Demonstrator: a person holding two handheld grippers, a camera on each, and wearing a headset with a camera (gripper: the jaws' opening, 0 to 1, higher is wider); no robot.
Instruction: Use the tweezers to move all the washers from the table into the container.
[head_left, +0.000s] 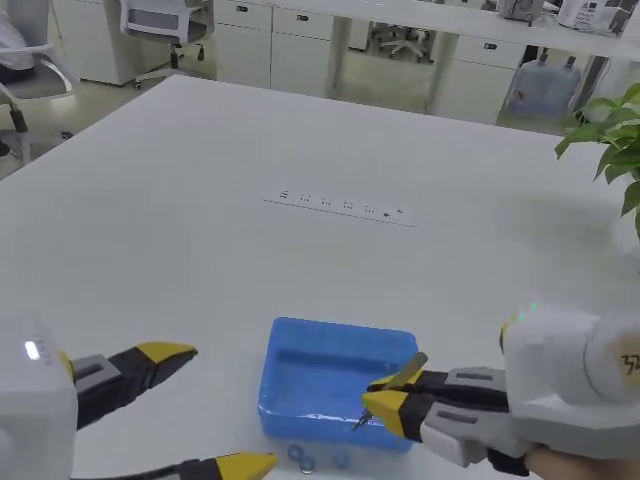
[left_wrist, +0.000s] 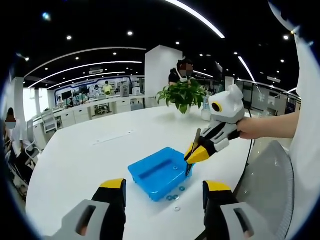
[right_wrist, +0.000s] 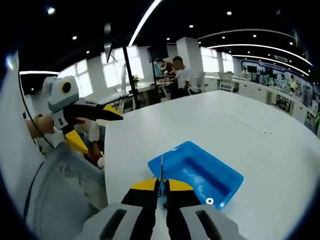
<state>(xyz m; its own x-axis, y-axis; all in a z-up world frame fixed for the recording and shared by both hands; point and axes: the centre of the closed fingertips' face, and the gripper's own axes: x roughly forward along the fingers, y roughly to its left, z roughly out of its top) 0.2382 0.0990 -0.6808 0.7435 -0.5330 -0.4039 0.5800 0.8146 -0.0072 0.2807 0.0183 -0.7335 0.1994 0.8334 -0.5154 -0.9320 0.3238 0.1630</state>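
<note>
Right gripper (head_left: 385, 400) clamps the tweezers (head_left: 412, 368), tips over the near edge of the tray (head_left: 340, 328); left gripper (head_left: 232, 406) gapes empty. Several washers (head_left: 303, 460) lie on the table (head_left: 300, 150) just beside it, yet to move; one seems already inside

A leafy green plant (head_left: 612, 135) is leaning in at the right edge of the head view. A flush strip of sockets (head_left: 340, 207) is lying across the middle. Along the top, white cabinets (head_left: 270, 45) are lining up, an office chair (head_left: 160, 22) is standing upper left, and a water jug (head_left: 540, 88) is sitting upper right.
</note>
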